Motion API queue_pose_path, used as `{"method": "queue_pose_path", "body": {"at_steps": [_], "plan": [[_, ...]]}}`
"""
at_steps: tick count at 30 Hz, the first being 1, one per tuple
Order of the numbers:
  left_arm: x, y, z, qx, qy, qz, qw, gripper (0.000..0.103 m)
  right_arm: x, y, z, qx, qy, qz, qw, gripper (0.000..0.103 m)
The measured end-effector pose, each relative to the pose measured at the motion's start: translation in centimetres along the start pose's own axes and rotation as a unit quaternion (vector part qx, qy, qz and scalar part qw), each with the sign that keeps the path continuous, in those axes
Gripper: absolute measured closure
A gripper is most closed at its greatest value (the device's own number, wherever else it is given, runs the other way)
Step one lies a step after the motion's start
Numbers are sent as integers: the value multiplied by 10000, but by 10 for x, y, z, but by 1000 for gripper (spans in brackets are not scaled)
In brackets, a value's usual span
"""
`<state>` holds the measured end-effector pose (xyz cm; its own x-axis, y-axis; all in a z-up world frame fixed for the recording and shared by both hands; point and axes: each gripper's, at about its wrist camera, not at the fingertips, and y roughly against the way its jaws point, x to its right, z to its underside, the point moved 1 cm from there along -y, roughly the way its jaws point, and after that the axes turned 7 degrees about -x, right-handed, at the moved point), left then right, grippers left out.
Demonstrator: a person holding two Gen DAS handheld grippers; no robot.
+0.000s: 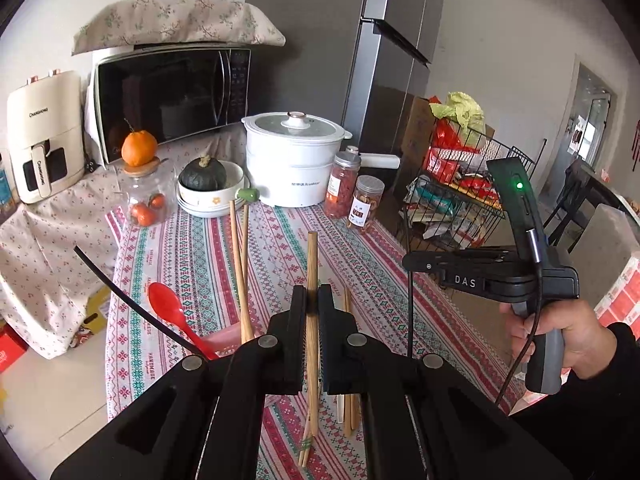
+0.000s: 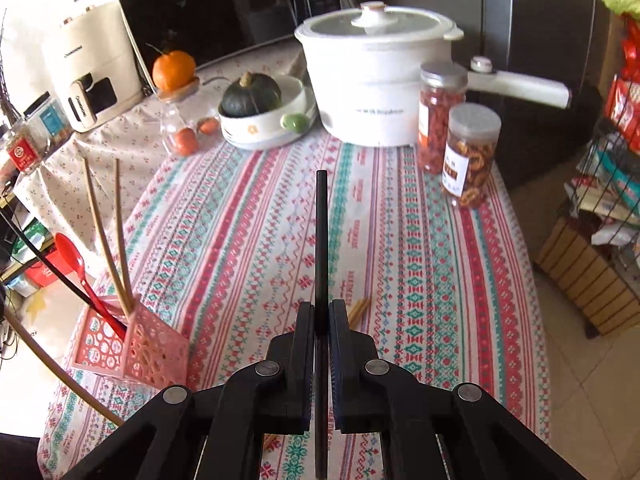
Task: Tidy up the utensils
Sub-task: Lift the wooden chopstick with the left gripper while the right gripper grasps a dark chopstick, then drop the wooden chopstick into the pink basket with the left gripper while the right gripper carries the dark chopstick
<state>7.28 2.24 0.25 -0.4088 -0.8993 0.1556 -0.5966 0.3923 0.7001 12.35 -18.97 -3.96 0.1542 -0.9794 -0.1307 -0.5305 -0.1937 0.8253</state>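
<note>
Left gripper (image 1: 313, 304) jaws clamp a wooden chopstick (image 1: 312, 280); right gripper (image 2: 321, 316) jaws clamp a black chopstick (image 2: 321, 240). Tip each upright over the pink holder (image 2: 132, 348) (bench's left edge), then release.

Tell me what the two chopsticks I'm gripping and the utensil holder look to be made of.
The left gripper chopstick looks like bare wood or bamboo: tan, matte, faint grain. The right gripper chopstick is smooth uniform black, probably plastic or lacquered. The holder looks like moulded pink plastic, with cut-out lattice walls.
</note>
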Motion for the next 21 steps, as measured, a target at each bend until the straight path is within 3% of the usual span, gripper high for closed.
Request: {"method": "queue_pose_path", "body": {"at_steps": [7,13,17,21], "plan": [[-3,23,-11,378,76,-30,9993,98,-19,44,-17,702,201,-85,9973,98],[-16,57,-29,949,319,-118,9949,98,-36,75,-32,1145,340,-251,9925,98],[-23,77,-37,1345,334,-446,9893,98,-48,88,-36,1242,485,-398,9903,98],[-29,82,-40,1434,302,-776,9862,98,-59,98,-37,1288,593,-637,9878,98]]}}
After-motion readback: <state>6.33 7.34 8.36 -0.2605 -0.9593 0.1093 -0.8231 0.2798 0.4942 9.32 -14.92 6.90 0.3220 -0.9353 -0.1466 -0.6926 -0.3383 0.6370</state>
